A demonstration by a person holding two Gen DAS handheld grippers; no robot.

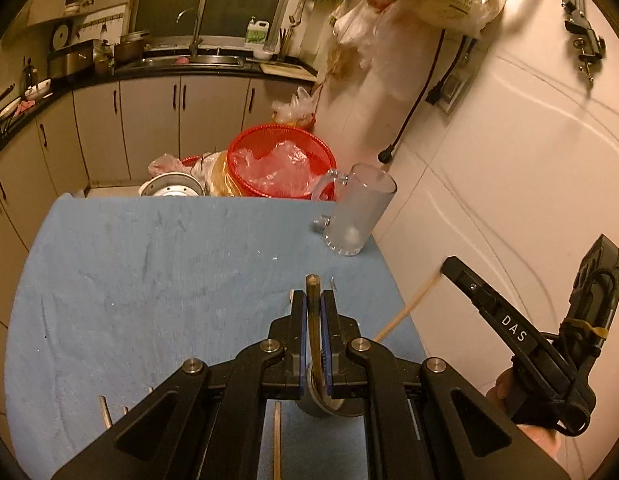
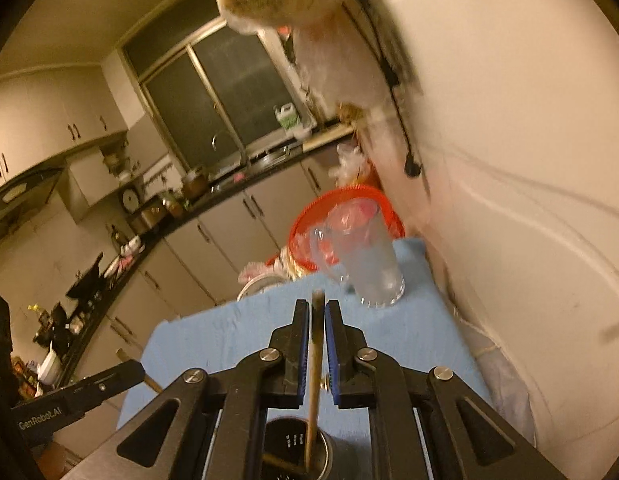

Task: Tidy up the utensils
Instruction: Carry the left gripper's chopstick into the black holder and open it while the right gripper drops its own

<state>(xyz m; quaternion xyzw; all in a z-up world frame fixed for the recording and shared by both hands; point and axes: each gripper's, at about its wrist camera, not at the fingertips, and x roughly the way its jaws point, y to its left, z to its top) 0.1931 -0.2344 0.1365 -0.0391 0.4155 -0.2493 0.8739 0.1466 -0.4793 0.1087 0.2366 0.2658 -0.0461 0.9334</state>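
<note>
My left gripper (image 1: pixel 313 296) is shut on a dark brown stick-like utensil (image 1: pixel 312 284); its lower end runs down to a metal utensil holder (image 1: pixel 329 404) below the fingers. My right gripper (image 2: pixel 317 308) is shut on a pale wooden chopstick (image 2: pixel 314 360), whose lower end reaches into the same perforated holder (image 2: pixel 293 444). In the left wrist view the right gripper (image 1: pixel 449 268) shows at the right with the chopstick (image 1: pixel 405 308) slanting down from it. The right wrist view has the left gripper (image 2: pixel 133 368) at lower left, gripping its dark stick (image 2: pixel 151 382).
A blue cloth (image 1: pixel 149 280) covers the table. A frosted glass mug (image 1: pixel 357 212) stands at its far right corner by the white wall. Behind it sit a red basket (image 1: pixel 281 160) and a metal pot (image 1: pixel 171 188). More wooden sticks (image 1: pixel 276 440) lie under my left gripper.
</note>
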